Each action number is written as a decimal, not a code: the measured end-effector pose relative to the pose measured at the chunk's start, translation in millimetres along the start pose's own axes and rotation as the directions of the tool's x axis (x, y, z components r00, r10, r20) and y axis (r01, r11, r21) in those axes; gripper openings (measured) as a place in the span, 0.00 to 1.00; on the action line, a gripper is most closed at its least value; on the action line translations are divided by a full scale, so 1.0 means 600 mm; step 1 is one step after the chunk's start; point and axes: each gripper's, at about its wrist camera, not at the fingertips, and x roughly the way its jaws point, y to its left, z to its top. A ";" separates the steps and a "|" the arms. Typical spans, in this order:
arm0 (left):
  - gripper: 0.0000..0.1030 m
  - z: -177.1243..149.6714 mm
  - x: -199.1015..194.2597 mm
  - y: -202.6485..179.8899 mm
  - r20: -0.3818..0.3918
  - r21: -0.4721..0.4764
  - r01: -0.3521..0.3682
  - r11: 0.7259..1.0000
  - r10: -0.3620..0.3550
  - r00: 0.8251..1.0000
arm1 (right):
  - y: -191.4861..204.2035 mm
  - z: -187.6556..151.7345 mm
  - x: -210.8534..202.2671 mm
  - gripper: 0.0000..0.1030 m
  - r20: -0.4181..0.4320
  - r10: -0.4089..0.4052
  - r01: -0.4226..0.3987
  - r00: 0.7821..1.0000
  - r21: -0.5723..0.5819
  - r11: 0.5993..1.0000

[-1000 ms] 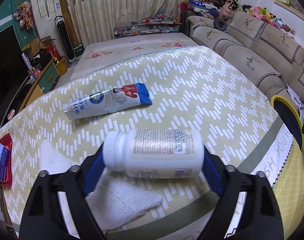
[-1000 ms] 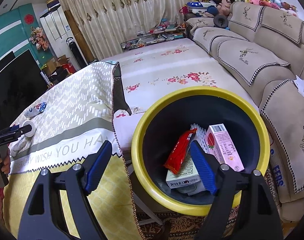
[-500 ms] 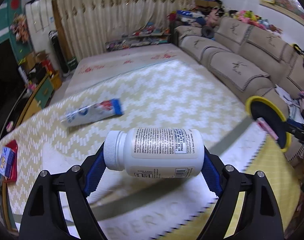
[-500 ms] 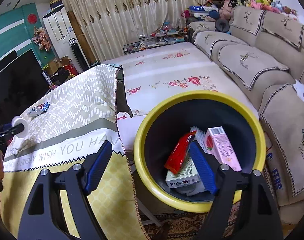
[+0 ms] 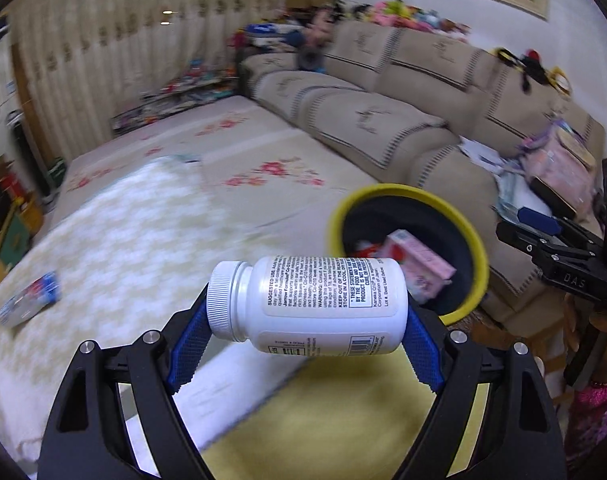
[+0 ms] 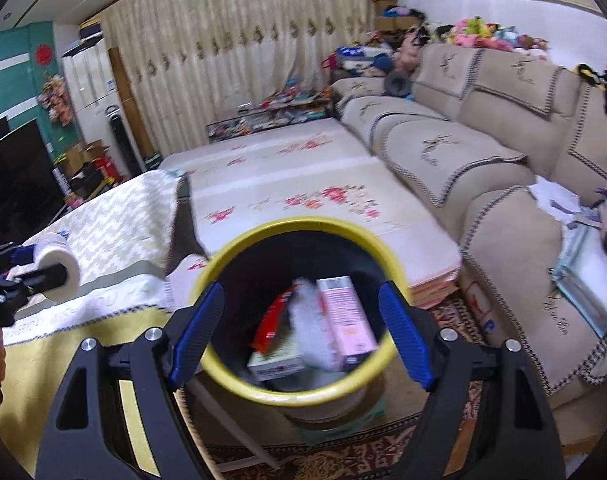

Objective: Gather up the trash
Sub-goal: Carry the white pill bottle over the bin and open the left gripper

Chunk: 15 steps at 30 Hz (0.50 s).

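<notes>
Swung binward, left gripper (image 5: 303, 334) clamps sideways white labelled bottle (image 5: 309, 304); right gripper (image 6: 301, 330) spread.

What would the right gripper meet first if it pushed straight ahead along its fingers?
Probably the bin: the open right gripper points into its mouth, so it would reach the pink carton and other trash inside. Depth is unclear.

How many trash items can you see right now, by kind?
Bottles: 1, white bottle in left claw
Boxes in bin: 2, pink box, white box
Wrappers: 2, red in bin, blue-ended on table
Total: 5
</notes>
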 end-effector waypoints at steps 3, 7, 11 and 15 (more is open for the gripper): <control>0.81 0.023 0.044 -0.054 -0.024 0.038 0.051 0.998 -0.050 0.998 | -0.038 -0.002 -0.012 0.75 0.014 -0.033 0.032 0.999 0.033 0.999; 0.81 0.048 0.101 -0.106 -0.050 0.079 0.077 0.994 -0.074 0.996 | -0.078 -0.006 -0.026 0.76 0.030 -0.077 0.075 0.997 0.071 0.995; 0.81 0.065 0.147 -0.141 -0.070 0.103 0.089 0.991 -0.082 0.994 | -0.106 -0.013 -0.033 0.76 0.030 -0.104 0.101 0.994 0.095 0.990; 0.81 0.080 0.191 -0.167 -0.096 0.121 0.089 0.989 -0.077 0.992 | -0.117 -0.018 -0.030 0.76 0.022 -0.104 0.101 0.994 0.110 0.989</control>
